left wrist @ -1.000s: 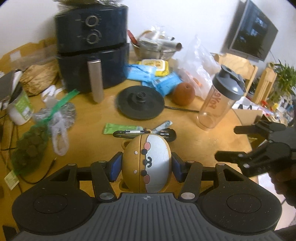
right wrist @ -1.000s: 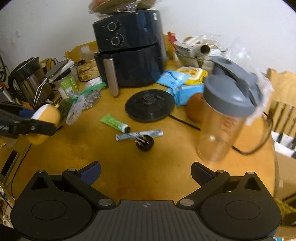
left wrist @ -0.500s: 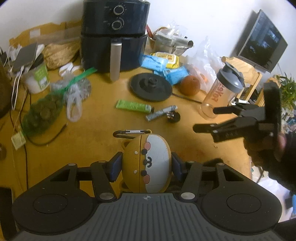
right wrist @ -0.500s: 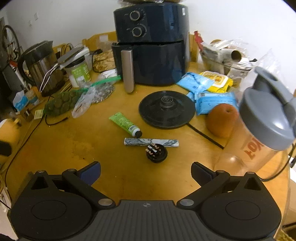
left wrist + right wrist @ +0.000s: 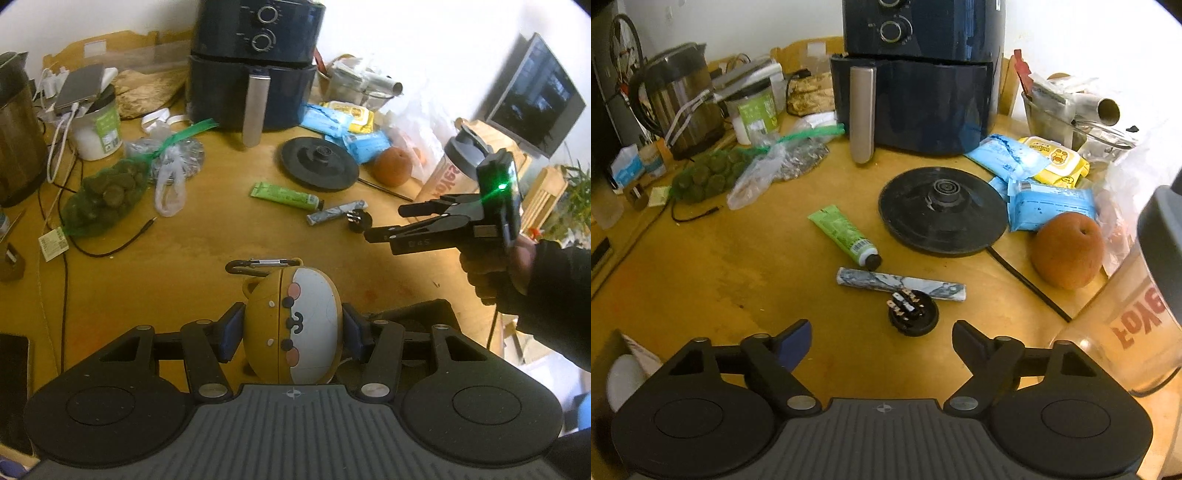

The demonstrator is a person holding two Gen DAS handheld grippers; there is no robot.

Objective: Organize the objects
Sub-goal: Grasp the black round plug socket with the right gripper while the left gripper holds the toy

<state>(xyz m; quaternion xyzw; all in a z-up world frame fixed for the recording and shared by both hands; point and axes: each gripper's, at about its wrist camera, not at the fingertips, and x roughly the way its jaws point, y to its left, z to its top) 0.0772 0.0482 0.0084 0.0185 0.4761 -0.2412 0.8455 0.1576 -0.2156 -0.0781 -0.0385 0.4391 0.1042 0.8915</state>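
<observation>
The left gripper (image 5: 291, 328) clamps a round bear-faced case (image 5: 293, 325); the right gripper (image 5: 881, 341) is closing, nothing between its jaws, above a plug (image 5: 913, 312).

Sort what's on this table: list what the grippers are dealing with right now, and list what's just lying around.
In hand:
- bear-face case, clamped in left gripper
- black plug, ahead of closing, empty right gripper

Lying about:
- air fryer
- kettle base
- green tube
- shaker bottle
</observation>
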